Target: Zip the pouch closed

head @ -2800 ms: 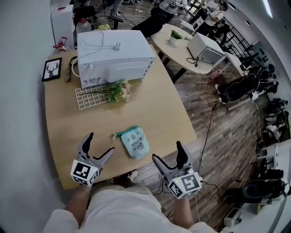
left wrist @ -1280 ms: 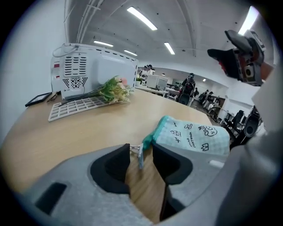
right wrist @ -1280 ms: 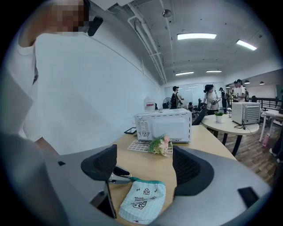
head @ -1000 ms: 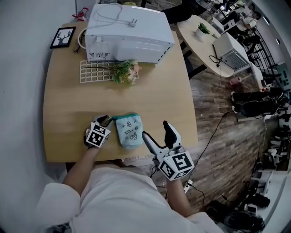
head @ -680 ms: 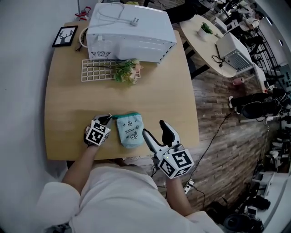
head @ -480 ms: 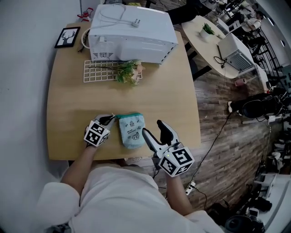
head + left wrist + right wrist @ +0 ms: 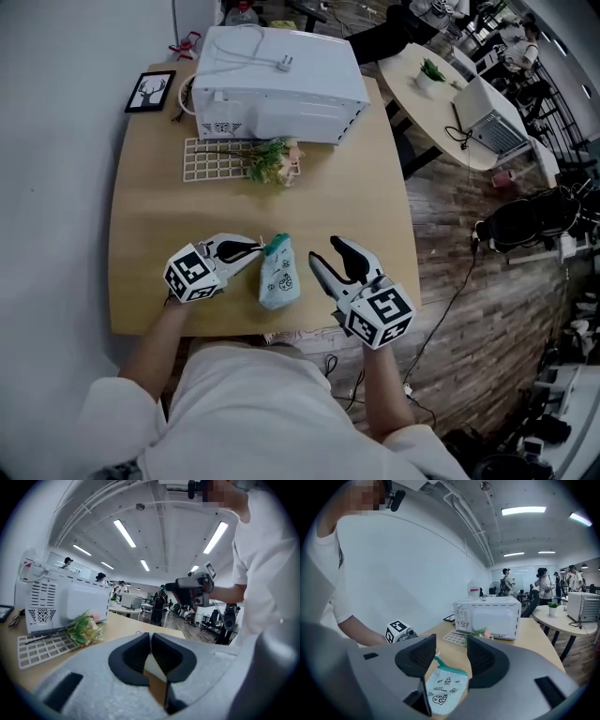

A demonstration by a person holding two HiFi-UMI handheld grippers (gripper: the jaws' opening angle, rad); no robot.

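One pouch (image 7: 279,283) hangs near the table's (image 7: 150,206) front edge, pinched at its teal top by the left gripper (image 7: 260,247), jaws together — apparently on the pull tab, though that's hard to see. The right gripper (image 7: 323,249), jaws closing with nothing pressed yet, could miss the dangling pouch — or that thin pinch could slip.

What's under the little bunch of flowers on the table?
A white grid rack lies flat under part of the flowers, on the table. They cover its right end, so anything else beneath them can't be seen.
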